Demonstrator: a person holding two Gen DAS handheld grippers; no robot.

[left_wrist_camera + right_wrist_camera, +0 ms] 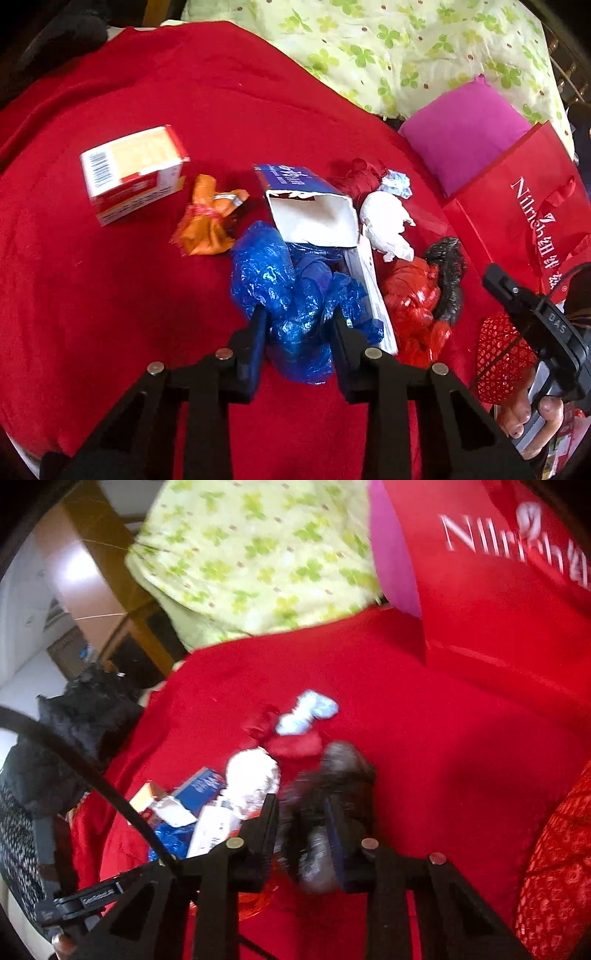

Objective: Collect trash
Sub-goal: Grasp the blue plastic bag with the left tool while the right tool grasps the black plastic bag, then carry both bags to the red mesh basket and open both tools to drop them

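A: Left hand-held gripper (298, 328) state?
B: Pitched steeply down, fingers pinching the crumpled blue plastic bag (295, 291). Its long axis runs away from the camera, far end touching the open blue-and-white carton (314, 210) on the red cloth (110, 277).
A: Right one?
B: Right hand-held gripper (301, 827) angled down, clamped on a crumpled black plastic bag (340, 775), blurred. The bag bulges out past the fingertips.
A: Beyond it?
B: White paper wad (251, 779), then a pale blue wrapper (308, 712). From the left view: orange wrapper (207, 221), red-and-white box (133, 173), red shopping bag (517, 206) at far right.
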